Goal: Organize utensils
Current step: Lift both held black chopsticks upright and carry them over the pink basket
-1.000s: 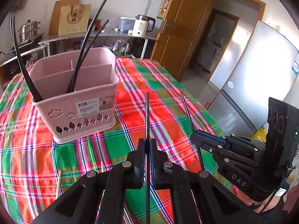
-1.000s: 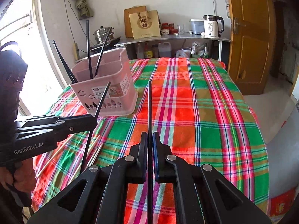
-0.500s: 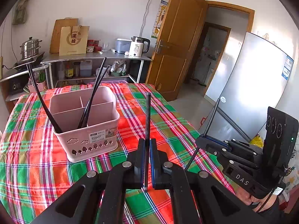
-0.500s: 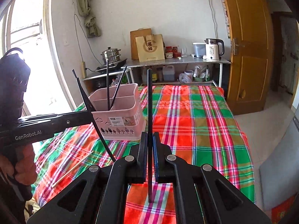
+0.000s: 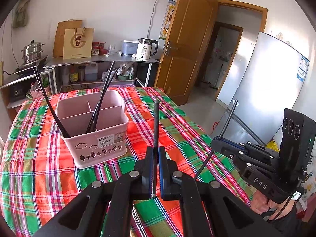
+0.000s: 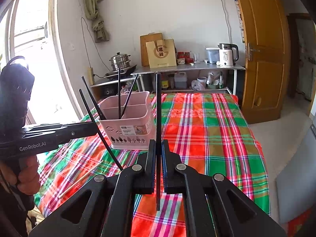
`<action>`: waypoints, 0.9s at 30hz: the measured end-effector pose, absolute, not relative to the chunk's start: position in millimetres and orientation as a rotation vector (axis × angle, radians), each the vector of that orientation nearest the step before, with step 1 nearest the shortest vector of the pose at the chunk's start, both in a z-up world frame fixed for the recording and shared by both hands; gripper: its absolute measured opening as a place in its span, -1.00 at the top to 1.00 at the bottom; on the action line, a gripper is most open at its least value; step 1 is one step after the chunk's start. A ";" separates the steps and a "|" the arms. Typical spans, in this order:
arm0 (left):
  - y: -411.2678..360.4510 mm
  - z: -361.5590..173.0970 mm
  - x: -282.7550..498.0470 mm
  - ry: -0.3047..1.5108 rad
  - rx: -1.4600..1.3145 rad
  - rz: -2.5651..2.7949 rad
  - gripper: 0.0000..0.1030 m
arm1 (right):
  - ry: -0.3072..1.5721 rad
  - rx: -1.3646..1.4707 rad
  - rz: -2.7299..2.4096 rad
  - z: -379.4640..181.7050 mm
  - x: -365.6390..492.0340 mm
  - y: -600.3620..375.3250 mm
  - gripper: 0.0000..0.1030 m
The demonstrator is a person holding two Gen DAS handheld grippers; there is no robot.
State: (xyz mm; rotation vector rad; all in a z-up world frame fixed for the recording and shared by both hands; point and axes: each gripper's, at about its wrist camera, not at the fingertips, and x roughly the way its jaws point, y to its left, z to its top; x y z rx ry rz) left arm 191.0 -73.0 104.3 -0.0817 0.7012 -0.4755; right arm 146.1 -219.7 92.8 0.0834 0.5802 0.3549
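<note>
- Left wrist view: beyond your fingers and to their left, the plaid-covered table (image 5: 49, 169) spreads under everything.
- On it stands the pink basket (image 5: 94, 130), upright, split into compartments. One black chopstick (image 5: 50, 103) leans out over its near-left corner; two more (image 5: 100, 98) lean together from the front compartment, tips up and to the right.
- Your left gripper (image 5: 156, 169) is pinched narrow on a dark chopstick (image 5: 156, 130). Its long axis runs straight up between the fingers, tip above the pads, lower end just below them.
- Right wrist view: your right gripper (image 6: 158, 164) is likewise clamped on a black chopstick (image 6: 158, 118), standing upright, top end level with the basket's (image 6: 128, 122) rim and to its right, bottom end hanging below the pads.
- Left of those fingers, the left gripper's chopstick (image 6: 98, 128) slants up and to the left, crossing in front of the basket's near corner.
- A pale wooden stick (image 6: 81, 179) lies loose on the cloth, below and left of your right fingers, running diagonally.
</note>
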 end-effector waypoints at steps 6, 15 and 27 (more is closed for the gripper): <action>-61.1 116.1 188.5 0.690 -0.066 -0.457 0.92 | 0.571 0.086 0.377 99.9 147.3 -215.8 0.90; -30.1 158.8 194.8 0.632 -0.057 -0.417 0.92 | 0.531 0.055 0.440 124.7 170.3 -184.2 0.90; 24.7 222.1 237.0 0.535 -0.104 -0.327 0.92 | 0.427 0.080 0.509 172.9 216.8 -135.5 0.90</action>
